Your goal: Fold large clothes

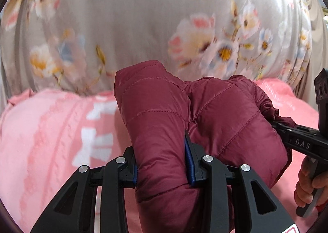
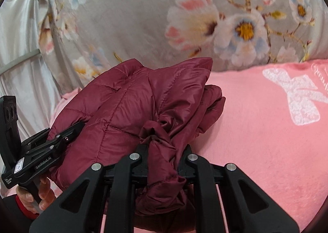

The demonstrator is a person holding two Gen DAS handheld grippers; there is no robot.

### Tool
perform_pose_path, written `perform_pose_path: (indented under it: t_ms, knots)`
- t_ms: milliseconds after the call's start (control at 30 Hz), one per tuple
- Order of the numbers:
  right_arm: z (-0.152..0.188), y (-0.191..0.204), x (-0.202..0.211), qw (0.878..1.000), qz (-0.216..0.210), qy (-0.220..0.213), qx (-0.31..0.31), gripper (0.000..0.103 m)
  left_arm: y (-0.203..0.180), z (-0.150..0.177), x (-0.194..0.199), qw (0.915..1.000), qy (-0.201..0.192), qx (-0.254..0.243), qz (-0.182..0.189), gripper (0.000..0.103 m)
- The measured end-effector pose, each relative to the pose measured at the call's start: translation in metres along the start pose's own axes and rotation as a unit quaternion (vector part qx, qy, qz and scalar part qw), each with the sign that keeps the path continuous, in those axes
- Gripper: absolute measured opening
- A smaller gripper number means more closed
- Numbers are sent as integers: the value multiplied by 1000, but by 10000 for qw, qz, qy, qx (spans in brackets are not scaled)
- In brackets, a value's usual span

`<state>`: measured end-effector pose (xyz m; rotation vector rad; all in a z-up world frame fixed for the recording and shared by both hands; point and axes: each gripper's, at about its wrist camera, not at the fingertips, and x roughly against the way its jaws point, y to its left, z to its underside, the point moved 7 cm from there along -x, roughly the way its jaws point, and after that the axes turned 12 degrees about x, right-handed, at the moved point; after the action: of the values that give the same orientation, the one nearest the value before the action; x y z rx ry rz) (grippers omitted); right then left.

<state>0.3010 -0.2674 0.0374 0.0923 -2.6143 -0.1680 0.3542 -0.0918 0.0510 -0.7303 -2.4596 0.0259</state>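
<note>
A maroon quilted puffer jacket is bunched up above a pink blanket. My left gripper is shut on a thick padded fold of the jacket. My right gripper is shut on a gathered, crinkled edge of the same jacket. Each gripper shows in the other's view: the right one at the right edge, the left one at the lower left, both clamped on the jacket. The jacket hides the fingertips.
The pink blanket with white bow patterns covers the surface below. A grey curtain with a flower print hangs close behind. The person's hands hold the gripper handles.
</note>
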Motion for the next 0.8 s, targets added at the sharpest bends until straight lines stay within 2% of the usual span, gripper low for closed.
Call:
perform_pose_path:
  t_ms: [133, 233, 400, 467, 567, 700, 800]
  knots:
    - [23, -6, -18, 9993, -36, 364, -85, 13, 11, 24, -21, 9995, 214, -7, -222, 34]
    - [30, -12, -24, 9978, -103, 584, -294, 16, 20, 23, -22, 9991, 328, 245, -136, 42]
    - [42, -20, -28, 9939, -110, 907, -621, 21, 25, 30, -27, 9967, 620, 341, -402, 50]
    - [46, -20, -20, 9923, -23, 1012, -714, 27, 28, 35, -24, 9946, 746, 389, -607, 62]
    - [53, -18, -2, 9899, 40, 1173, -790, 28, 35, 43, -6, 9907, 770, 420, -1043, 76]
    - [53, -20, 30, 9882, 334, 1308, -723, 28, 41, 51, 22, 9853, 1068, 631, -1177, 78]
    - [37, -16, 53, 9890, 701, 1226, -430, 28, 45, 45, 34, 9798, 1233, 916, -1280, 78]
